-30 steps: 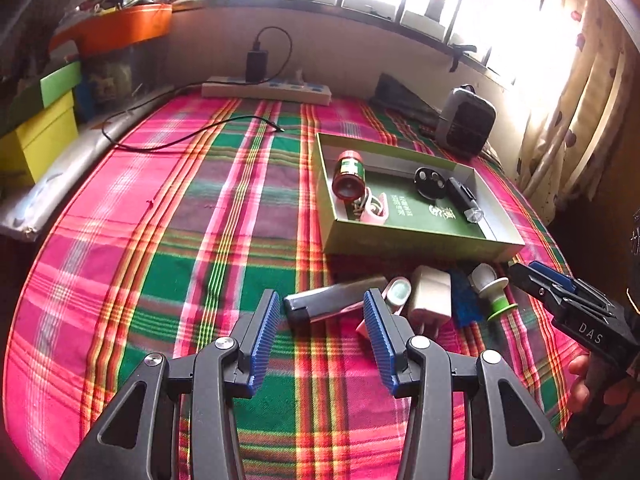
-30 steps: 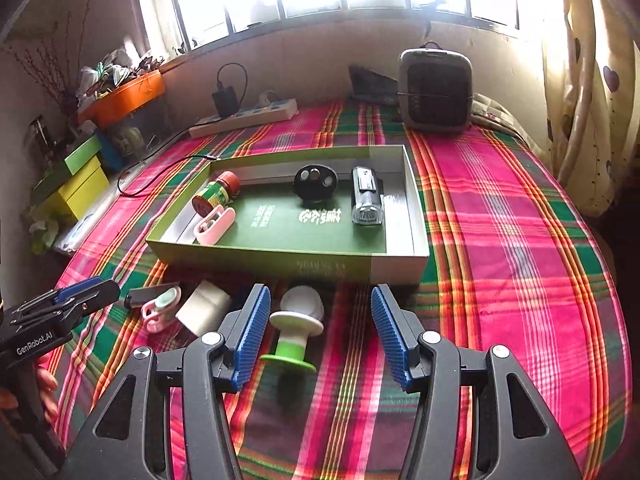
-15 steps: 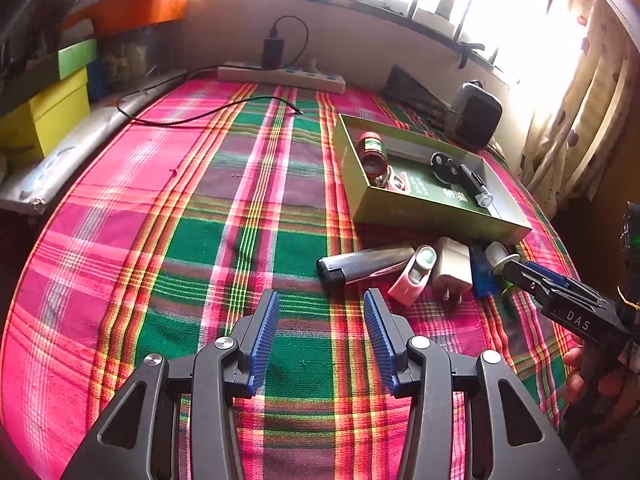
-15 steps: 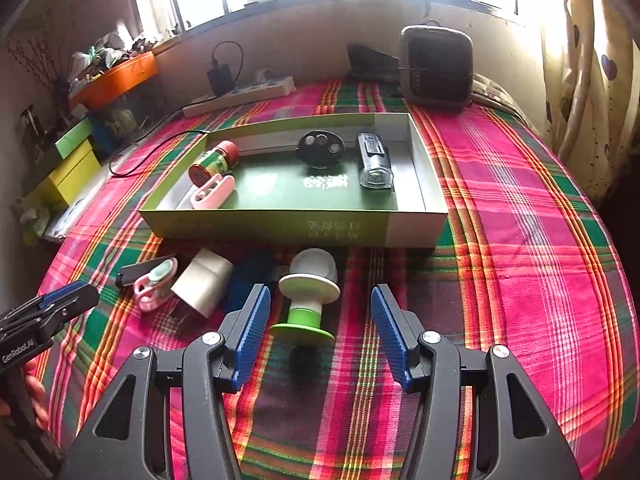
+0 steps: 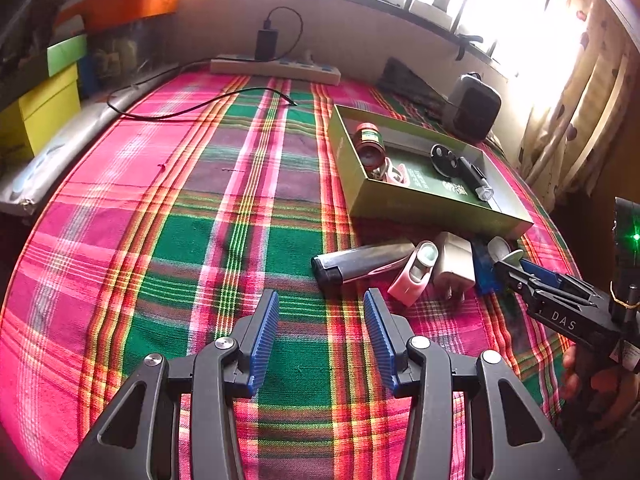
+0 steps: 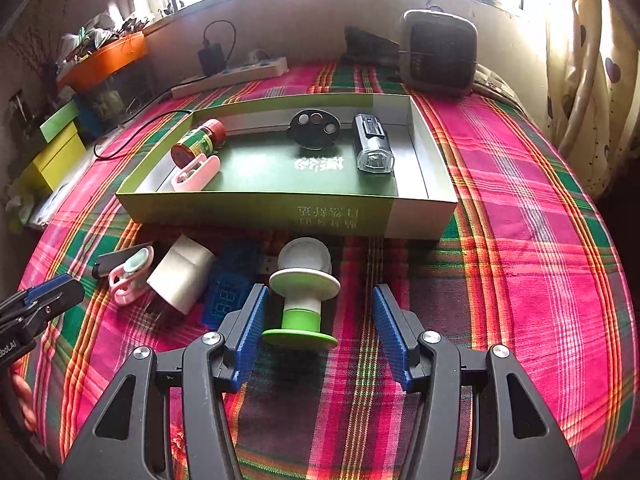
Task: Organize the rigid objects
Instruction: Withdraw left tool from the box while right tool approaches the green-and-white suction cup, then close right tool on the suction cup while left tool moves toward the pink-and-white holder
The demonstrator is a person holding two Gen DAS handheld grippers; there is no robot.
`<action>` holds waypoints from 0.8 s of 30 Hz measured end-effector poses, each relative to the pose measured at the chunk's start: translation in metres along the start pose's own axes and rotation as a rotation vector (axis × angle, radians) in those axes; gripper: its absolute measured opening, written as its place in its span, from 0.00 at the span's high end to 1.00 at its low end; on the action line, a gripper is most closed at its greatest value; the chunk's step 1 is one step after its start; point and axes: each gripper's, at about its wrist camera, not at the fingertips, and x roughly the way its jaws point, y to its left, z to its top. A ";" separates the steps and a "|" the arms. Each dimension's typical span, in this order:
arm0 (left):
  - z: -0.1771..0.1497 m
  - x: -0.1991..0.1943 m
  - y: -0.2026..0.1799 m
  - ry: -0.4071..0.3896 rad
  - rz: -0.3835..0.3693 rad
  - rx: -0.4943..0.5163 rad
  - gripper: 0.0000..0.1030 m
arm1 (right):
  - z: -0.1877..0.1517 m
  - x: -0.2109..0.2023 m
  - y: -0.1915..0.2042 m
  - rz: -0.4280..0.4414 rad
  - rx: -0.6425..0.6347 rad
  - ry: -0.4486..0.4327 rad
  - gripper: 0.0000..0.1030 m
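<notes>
Five loose items remain in front of the green box on the plaid-covered surface; nearest, the green-and-white spool now sits between the right gripper jaws, released and closer than before, likely next. The left gripper, pulled back, gapes empty.

White-green spool upright before green box.

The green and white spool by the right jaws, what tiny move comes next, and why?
Probably ease the right gripper forward and close on the spool. Its jaws stand open with the spool lying between them, untouched, outside the box where other items already sit.
</notes>
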 end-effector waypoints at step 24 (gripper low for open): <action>0.010 0.013 -0.032 0.025 -0.023 0.061 0.58 | -0.002 -0.005 -0.014 0.035 0.018 -0.007 0.66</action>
